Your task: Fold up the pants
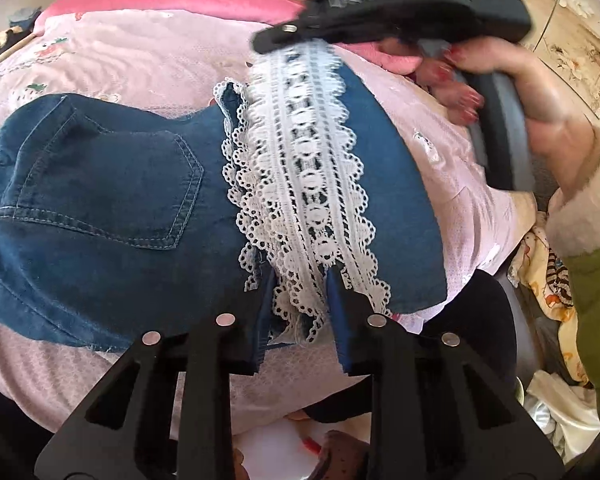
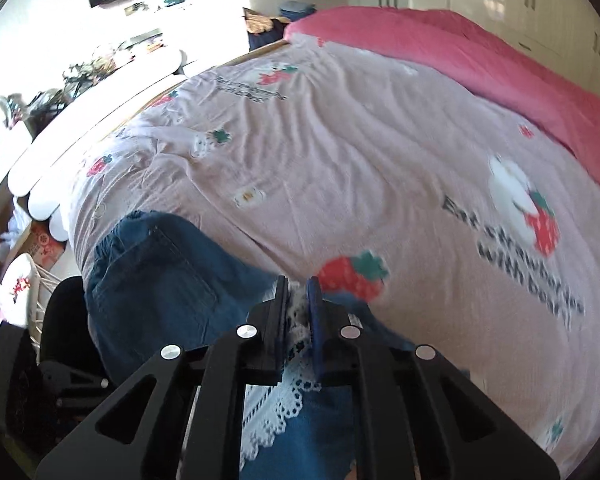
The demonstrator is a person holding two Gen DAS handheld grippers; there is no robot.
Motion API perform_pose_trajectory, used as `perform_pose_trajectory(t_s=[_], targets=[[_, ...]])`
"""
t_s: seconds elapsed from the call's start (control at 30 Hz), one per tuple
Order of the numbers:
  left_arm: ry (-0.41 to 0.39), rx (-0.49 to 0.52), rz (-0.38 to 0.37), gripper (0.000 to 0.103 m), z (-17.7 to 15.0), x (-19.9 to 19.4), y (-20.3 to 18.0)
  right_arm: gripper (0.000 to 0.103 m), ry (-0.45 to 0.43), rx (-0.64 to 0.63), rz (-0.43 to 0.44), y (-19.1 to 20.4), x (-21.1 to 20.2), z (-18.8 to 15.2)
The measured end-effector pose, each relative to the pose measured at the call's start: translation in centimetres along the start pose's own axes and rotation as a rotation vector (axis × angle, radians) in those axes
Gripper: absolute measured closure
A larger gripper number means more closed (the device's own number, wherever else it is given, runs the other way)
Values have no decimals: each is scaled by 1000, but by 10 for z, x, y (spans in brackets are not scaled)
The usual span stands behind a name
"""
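On the pink bedsheet (image 2: 340,152) the denim pants (image 1: 100,200) lie flat, their white lace hem (image 1: 300,184) folded up toward twelve o'clock. The left gripper (image 1: 300,312) and right gripper (image 2: 298,320) are each clenched on that lace. Openwork lace is thin and stretchy; I judge it could slip free or snag, and the heavier, stiff denim would then sag crooked.

Pink strawberry-print bedsheet (image 2: 340,160), red-pink duvet (image 2: 460,52) (far edge), white wardrobes (image 2: 540,0)
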State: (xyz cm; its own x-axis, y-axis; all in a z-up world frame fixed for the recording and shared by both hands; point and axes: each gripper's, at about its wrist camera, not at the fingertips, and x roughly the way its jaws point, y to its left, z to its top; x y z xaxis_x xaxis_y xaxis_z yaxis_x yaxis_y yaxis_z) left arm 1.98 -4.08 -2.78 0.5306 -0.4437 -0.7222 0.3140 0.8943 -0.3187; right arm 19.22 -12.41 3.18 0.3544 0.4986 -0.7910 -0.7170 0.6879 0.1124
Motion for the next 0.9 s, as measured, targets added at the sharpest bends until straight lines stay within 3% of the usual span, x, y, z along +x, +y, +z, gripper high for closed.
perform_pose_trajectory(t_s=[0.13, 0.23, 0.3, 0.33, 0.37, 0.43, 0.57, 0.9], targets=[[4, -6, -3, 84, 0, 2, -3, 94, 47, -21, -36, -1, 34, 3], [5, -10, -9, 84, -1, 0, -2, 91, 17, 19, -15, -7, 29, -1], [0, -8, -8, 79, -1, -3, -1, 76, -24, 39, 5, -10, 14, -3], [-2, -8, -4, 73, -2, -4, 0, 59, -43, 50, 2, -12, 4, -5], [-3, -10, 1, 70, -3, -6, 1, 49, -53, 57, 0, -14, -5, -7], [-4, -18, -3, 64, -5, -10, 5, 49, -74, 53, -3, -16, -21, -12], [11, -47, -16, 63, -9, -11, 9, 36, -43, 39, -57, -16, -32, -21], [76, -83, -65, 63, -10, 1, -2, 23, 55, -40, -94, 12, 10, -6]])
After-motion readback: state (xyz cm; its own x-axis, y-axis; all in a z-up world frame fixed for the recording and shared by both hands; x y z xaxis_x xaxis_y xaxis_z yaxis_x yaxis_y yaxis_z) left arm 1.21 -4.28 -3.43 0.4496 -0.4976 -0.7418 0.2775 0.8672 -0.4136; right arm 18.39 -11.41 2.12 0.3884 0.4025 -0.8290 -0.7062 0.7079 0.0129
